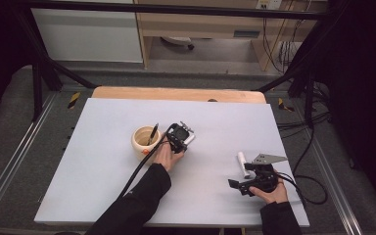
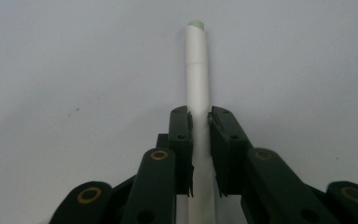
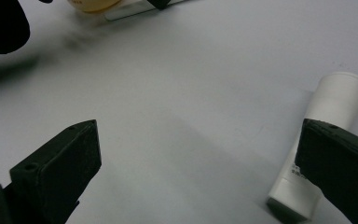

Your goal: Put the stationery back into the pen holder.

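My left gripper [image 2: 199, 114] is shut on a white pen [image 2: 198, 60] with a pale green tip, which lies along the white table. In the high view this gripper [image 1: 185, 136] sits just right of a tan cup [image 1: 141, 142] that holds a black pen [image 1: 152, 133]. My right gripper [image 3: 200, 135] stands wide open over the table with nothing between its jaws. A white tube [image 3: 328, 116] lies by its right jaw, partly hidden behind it. In the high view the right gripper [image 1: 241, 177] is near the front right, just below the tube [image 1: 243, 162].
The white table top [image 1: 103, 176] spreads wide to the left and front. A wooden edge [image 1: 176, 93] runs along the back. Black frame bars and cables stand around the table's sides. The cup [image 3: 93, 4] shows at the top of the right gripper view.
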Action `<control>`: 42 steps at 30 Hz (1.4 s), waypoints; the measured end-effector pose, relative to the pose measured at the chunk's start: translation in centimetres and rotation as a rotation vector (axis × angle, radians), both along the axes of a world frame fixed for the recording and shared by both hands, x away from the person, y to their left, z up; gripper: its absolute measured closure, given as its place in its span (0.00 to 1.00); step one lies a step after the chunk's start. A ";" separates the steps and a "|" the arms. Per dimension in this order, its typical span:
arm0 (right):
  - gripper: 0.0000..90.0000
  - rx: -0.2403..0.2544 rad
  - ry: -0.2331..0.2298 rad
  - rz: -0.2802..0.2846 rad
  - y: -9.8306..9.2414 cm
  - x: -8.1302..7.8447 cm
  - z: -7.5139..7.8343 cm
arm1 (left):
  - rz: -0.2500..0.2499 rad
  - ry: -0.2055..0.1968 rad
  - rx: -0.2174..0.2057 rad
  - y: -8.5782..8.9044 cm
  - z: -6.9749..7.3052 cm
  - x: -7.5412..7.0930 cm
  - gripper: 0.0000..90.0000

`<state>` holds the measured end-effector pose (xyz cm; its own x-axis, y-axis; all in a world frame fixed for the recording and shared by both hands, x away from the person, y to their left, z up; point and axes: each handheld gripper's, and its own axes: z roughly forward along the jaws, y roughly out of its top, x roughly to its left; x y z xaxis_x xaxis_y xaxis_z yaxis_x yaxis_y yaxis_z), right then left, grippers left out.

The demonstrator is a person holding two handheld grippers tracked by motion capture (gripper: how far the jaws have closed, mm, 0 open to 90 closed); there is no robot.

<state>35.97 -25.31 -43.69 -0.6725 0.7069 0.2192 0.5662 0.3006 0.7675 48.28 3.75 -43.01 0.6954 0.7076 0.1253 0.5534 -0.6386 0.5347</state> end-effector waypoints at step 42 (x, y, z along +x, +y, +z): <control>0.01 -0.002 0.002 -0.004 0.0 0.0 0.0 | -0.106 -0.054 -0.202 1.7 4.8 -4.2 0.87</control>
<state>35.97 -25.30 -43.69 -0.6696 0.7098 0.2186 0.5685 0.3004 0.7659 44.09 5.44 -38.21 0.7631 0.6457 0.0275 0.4561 -0.5683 0.6849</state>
